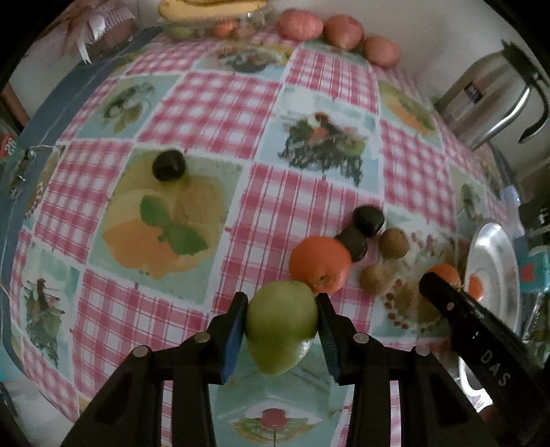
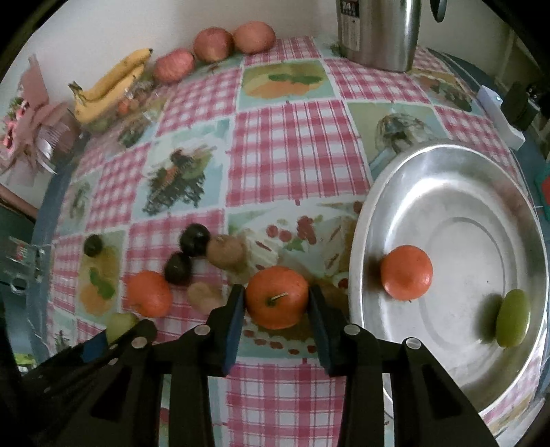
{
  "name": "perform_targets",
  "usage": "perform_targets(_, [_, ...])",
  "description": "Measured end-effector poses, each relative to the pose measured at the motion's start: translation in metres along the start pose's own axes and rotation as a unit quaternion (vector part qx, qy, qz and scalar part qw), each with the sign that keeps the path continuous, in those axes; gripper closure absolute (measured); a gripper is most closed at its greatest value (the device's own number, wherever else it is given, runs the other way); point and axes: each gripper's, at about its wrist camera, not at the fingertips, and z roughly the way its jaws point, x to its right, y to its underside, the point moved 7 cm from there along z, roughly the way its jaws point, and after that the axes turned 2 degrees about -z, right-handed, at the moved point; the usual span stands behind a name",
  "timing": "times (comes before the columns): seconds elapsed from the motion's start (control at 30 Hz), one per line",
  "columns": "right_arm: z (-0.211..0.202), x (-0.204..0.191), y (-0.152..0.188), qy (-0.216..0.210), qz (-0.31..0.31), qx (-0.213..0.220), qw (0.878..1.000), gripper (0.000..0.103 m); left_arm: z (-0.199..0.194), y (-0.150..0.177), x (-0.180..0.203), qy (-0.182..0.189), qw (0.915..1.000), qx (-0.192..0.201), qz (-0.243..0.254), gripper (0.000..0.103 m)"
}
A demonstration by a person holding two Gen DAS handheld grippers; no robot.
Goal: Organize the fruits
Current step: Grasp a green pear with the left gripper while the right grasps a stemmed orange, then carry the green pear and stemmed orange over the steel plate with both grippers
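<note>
While both hands point steeply down at the worktop (image 2: 285,144), each set of fingers is narrowed onto a fruit. Left gripper (image 1: 281,319): blue pads pressed on both flanks of a green apple (image 1: 282,325), held at its widest girth. Right gripper (image 2: 277,304): pads flush on either side of an orange (image 2: 277,301), stem up; jaws not moving now, grip looks seated.

Metal plate (image 2: 447,161) sits at 3 o'clock of the right gripper, already carrying one orange (image 2: 406,272) and a green fruit (image 2: 513,318) near its 4 o'clock rim. Loose pile at 10 o'clock of the held orange: another orange (image 2: 150,293), two dark plums (image 2: 187,254), two brown kiwis (image 2: 225,253), a lone dark plum (image 2: 92,244) further at 9 o'clock. Bananas (image 2: 106,86) and red apples (image 2: 213,43) along the far wall at 11–12 o'clock; steel kettle (image 2: 378,31) at 1 o'clock.

Handling: apple firm, waxy, roundish, so it can slip or twist if pinched off-centre; equator grip is right. Orange slightly soft, peel gives, light squeeze enough. Both moderate weight, will roll once dropped on the smooth plate; set down low. Whether the apple is off the cloth is hard to judge through the fisheye blur.
</note>
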Motion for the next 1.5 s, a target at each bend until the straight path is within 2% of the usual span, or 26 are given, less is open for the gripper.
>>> perform_targets(0.27, [-0.025, -0.005, -0.007, -0.014, 0.018, 0.023, 0.999, 0.065, -0.036, -0.019, 0.002, 0.037, 0.9977, 0.054, -0.019, 0.060])
perform_targets(0.4, [-0.034, -0.007, -0.011, -0.007, 0.023, 0.028, 0.999, 0.065, -0.046, -0.024, 0.007, 0.034, 0.9972, 0.066, -0.013, 0.060])
perform_targets(0.77, [-0.046, -0.001, -0.037, -0.034, 0.065, 0.041, 0.996, 0.065, -0.048, -0.067, 0.035, 0.024, 0.9965, 0.078, -0.015, 0.060])
perform_targets(1.0, [-0.041, 0.019, -0.043, -0.024, 0.081, 0.037, 0.996, 0.065, -0.038, -0.085, 0.055, 0.031, 0.9965, 0.073, -0.025, 0.060])
perform_targets(1.23, [-0.046, 0.048, -0.044, -0.006, 0.098, 0.046, 0.994, 0.065, -0.031, -0.079, 0.071, 0.032, 0.9969, 0.071, -0.010, 0.060])
perform_targets(1.4, [-0.043, 0.075, -0.035, 0.001, 0.125, 0.042, 0.991, 0.065, -0.039, -0.070, 0.084, 0.028, 0.9958, 0.085, 0.016, 0.060])
perform_targets(1.5, [-0.045, 0.095, -0.027, 0.020, 0.147, 0.043, 0.988, 0.065, -0.042, -0.061, 0.095, 0.033, 0.9951, 0.087, 0.034, 0.060])
